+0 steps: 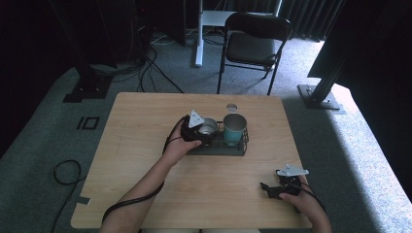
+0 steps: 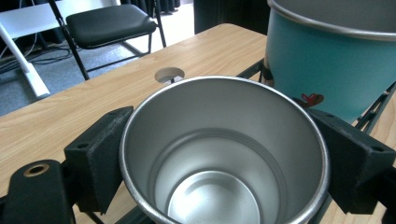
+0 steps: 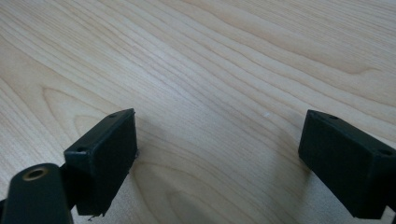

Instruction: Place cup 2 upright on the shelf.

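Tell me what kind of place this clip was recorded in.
Probably an indoor lab or studio set up for recording, not a home. A plain wooden table stands on grey carpet, with loose cables on the floor, dark curtains behind, and a black folding chair.

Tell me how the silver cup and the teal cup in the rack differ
The silver cup is bare metal outside; the teal cup has a teal-coloured wall with a small red mark. The silver cup sits between the jaws of the left gripper; the teal cup stands free of either gripper. In the high view the teal cup rises taller than the silver cup. Both are open-topped, upright, with metal rims, and stand side by side in the black wire rack.
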Demonstrator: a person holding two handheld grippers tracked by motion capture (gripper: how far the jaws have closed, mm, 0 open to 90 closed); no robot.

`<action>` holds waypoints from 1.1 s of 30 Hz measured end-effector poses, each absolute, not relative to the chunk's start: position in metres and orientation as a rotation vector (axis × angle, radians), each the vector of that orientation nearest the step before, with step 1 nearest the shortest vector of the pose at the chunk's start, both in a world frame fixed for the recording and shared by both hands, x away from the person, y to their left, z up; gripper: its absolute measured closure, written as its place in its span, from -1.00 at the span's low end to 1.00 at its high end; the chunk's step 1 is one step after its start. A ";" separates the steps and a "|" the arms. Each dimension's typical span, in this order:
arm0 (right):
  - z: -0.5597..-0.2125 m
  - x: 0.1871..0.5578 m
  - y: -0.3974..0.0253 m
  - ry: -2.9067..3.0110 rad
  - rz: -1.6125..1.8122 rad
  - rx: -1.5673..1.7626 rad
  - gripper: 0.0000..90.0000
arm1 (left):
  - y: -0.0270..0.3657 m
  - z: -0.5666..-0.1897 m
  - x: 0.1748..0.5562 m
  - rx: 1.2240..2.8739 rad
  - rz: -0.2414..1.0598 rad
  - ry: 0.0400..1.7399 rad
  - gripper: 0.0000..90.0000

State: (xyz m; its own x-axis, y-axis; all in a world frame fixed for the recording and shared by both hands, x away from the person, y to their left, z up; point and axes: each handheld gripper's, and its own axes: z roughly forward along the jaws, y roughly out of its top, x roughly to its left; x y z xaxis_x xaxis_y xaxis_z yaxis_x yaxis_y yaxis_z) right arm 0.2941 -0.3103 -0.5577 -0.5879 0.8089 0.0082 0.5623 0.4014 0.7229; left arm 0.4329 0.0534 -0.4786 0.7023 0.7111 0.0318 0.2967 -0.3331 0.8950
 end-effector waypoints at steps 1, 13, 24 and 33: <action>-0.558 0.294 -0.310 2.319 0.997 1.187 -0.75 | 0.054 -0.478 0.433 1.927 0.524 0.781 -0.70; -0.558 0.294 -0.310 2.319 0.997 1.187 -0.75 | 0.059 -0.467 0.431 1.919 0.506 0.778 -0.94; -0.558 0.294 -0.310 2.319 0.997 1.187 -0.75 | 0.067 -0.458 0.421 1.911 0.504 0.771 -0.94; -0.558 0.294 -0.310 2.319 0.997 1.186 -0.75 | 0.072 -0.453 0.414 1.903 0.505 0.768 -0.94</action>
